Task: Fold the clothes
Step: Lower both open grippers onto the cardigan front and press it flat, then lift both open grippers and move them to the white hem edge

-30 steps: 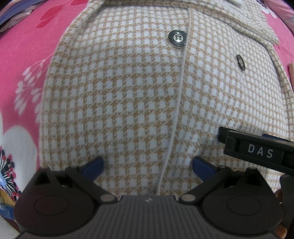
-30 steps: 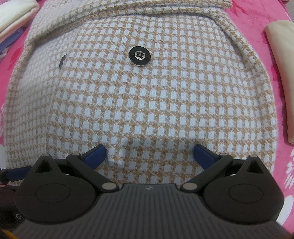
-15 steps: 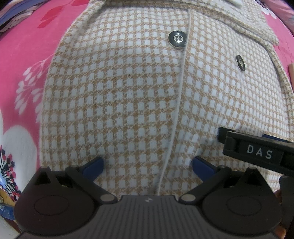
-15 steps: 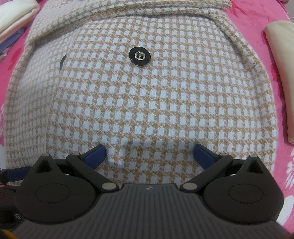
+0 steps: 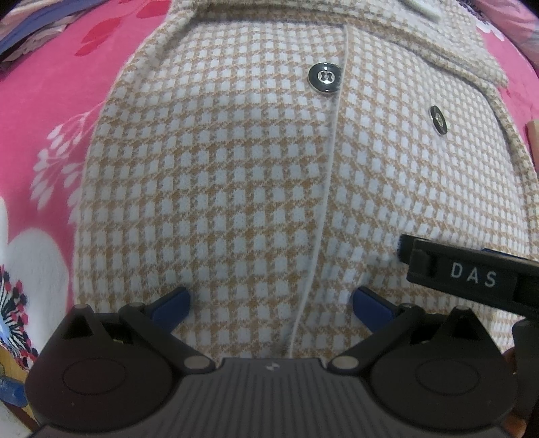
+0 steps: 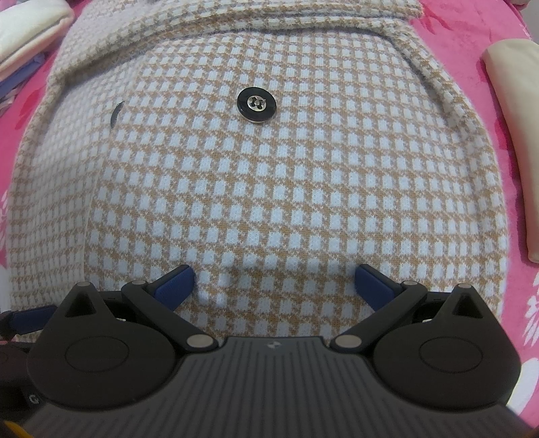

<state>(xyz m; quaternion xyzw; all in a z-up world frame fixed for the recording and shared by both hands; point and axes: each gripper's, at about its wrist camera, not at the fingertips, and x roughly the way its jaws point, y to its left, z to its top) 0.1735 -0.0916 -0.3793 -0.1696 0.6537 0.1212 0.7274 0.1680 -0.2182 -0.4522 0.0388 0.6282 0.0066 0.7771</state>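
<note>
On pink floral bedspread (image 5: 50, 111): checked coat (image 5: 235, 188) laid flat, buttoned. Left gripper (image 5: 271, 305) and right gripper (image 6: 274, 284) side by side over near hem, jaws spread wide, empty; likely lining up fold grab.

A pink blanket (image 5: 50, 111) with a flower print covers the surface; white leaf sprays (image 5: 57, 168) and red petals (image 5: 114, 30) show on its left side, and a white, black and red motif (image 5: 13, 303) sits at the near left edge. More white blossoms (image 6: 532, 303) dot the pink at the near right. At the far left lies a stack of folded cream and lavender fabrics (image 6: 27, 37). At the right edge lies a folded beige cloth (image 6: 518, 141).
</note>
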